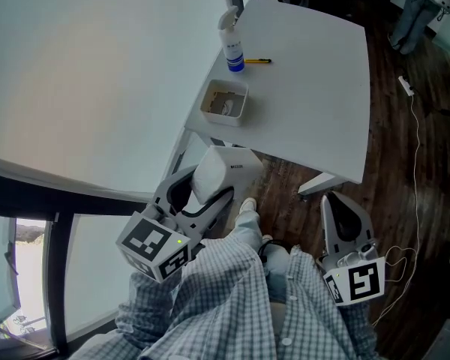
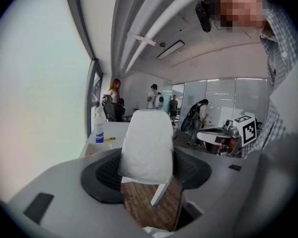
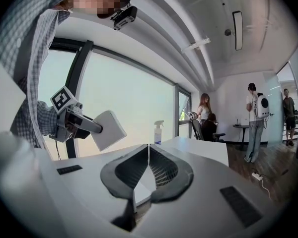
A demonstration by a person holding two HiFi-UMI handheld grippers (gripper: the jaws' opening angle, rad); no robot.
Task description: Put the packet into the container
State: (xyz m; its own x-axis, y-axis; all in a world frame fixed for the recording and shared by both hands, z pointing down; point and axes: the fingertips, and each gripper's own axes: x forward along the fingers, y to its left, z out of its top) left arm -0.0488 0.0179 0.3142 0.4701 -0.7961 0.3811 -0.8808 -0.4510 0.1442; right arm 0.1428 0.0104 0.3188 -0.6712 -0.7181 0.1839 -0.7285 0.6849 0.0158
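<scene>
Currently the left tongs (image 2: 148, 170) are gripping the packet (image 2: 146, 145) in the air, just off the table's (image 1: 315, 88) near edge and short of the container (image 1: 224, 102). Its long axis is pointing out along the jaws, tableward. It probably needs centring over the container's mouth before release. The right tongs (image 3: 148, 152) are hanging closed, empty.

The white rectangular packet (image 1: 223, 172) at frame centre looks matt and softly crinkled, like paper or cloth. The white table (image 1: 307, 88) at the top is smooth and matt. The dark plank floor (image 1: 405, 148) at right is faintly glossy wood. The checked shirt (image 1: 232, 291) at the bottom is woven cloth.
</scene>
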